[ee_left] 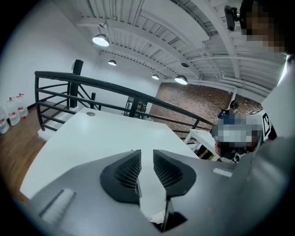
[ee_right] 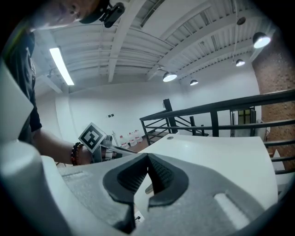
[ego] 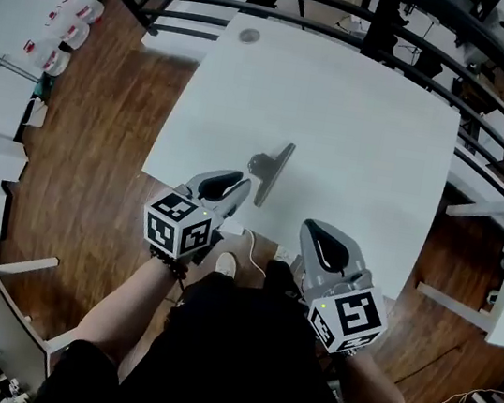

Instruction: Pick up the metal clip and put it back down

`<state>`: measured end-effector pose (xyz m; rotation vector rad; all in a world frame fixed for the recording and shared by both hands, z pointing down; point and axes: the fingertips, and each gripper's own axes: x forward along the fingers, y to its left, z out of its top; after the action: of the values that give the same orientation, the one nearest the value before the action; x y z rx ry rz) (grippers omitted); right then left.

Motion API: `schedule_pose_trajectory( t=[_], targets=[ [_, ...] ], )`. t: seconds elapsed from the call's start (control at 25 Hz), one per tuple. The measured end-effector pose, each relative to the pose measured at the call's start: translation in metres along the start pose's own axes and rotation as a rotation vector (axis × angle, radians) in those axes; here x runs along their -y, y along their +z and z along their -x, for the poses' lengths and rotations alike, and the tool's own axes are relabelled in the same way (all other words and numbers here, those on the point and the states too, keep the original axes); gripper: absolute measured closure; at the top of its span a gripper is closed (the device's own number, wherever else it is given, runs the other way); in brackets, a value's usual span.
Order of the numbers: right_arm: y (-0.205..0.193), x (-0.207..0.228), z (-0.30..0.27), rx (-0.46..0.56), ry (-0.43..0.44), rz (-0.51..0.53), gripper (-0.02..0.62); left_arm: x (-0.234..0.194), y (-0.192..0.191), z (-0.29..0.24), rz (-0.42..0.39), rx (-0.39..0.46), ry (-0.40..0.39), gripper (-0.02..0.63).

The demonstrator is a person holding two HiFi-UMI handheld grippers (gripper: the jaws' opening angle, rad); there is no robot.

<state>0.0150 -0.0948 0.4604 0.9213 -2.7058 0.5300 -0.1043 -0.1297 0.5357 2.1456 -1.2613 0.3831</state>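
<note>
Metal clip (ego: 270, 170) lies plain overhead; faint, perhaps, beyond the right gripper (ee_right: 147, 155).

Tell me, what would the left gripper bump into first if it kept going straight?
Probably the metal clip, lying on the table just beyond the left gripper's open jaws; depth is uncertain.

the metal clip (ego: 271, 172) looks dull, the table (ego: 360, 118) smooth and matt.

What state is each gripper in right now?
Left gripper: open, fingers apart, nothing between them.
Right gripper: closed, holding nothing.
</note>
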Motion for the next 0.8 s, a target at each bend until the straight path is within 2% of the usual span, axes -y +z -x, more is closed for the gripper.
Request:
schedule_pose_trajectory(
  t=[0.16,0.4,0.8],
  targets=[
    [0.002,0.009,-0.006,-0.021,0.003,0.013,0.606,-0.026,-0.012,-0.021,0.052,-0.034,0.029,0.485],
    [-0.002,0.008,-0.005,-0.046,-0.048,-0.009,0.606,-0.056,-0.036,-0.043,0.124,-0.085,0.017,0.460],
    [-0.011,0.006,0.005,-0.082,-0.141,-0.013,0.606,-0.076,-0.062,-0.084,0.227,-0.145,-0.062,0.449]
  ],
)
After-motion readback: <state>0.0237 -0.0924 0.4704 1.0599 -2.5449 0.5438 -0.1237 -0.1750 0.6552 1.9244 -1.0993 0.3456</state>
